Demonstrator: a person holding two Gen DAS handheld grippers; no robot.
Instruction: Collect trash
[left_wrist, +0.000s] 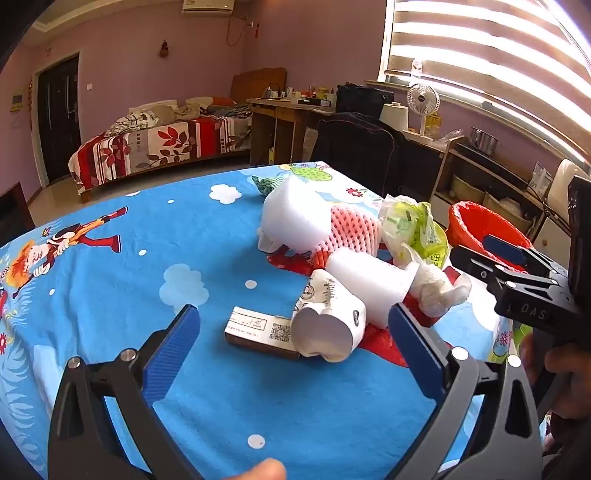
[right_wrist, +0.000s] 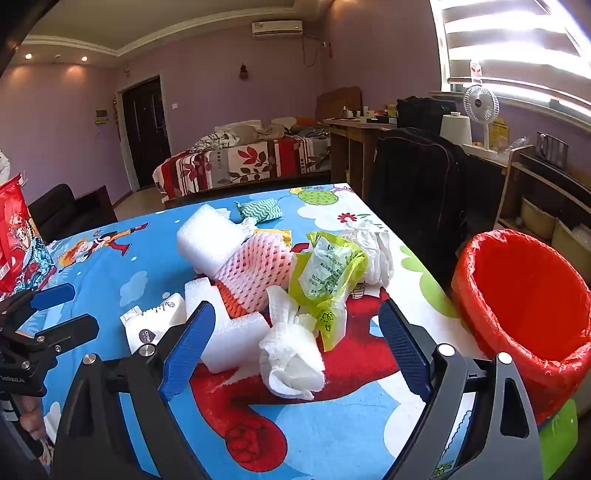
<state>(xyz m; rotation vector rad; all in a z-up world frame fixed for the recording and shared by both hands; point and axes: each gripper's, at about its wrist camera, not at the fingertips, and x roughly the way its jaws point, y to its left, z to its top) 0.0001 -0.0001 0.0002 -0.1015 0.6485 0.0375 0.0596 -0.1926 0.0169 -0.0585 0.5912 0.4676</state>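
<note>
Bedroom setup, with trash piled on a cartoon-print tablecloth (right_wrist: 110, 266) and a red-lined bin (right_wrist: 524, 295) just off the table's right edge. Both grippers are held wide open, nothing gripped. The right gripper (right_wrist: 297, 332) is lined up on the crumpled paper towel (right_wrist: 291, 354); the left gripper (left_wrist: 295, 328) faces a crushed paper cup (left_wrist: 328, 328) and small carton (left_wrist: 258, 328). Probably best if the towel is pinched mid-wad, so the green plastic bag (right_wrist: 328, 277) touching it isn't dragged along.
</note>
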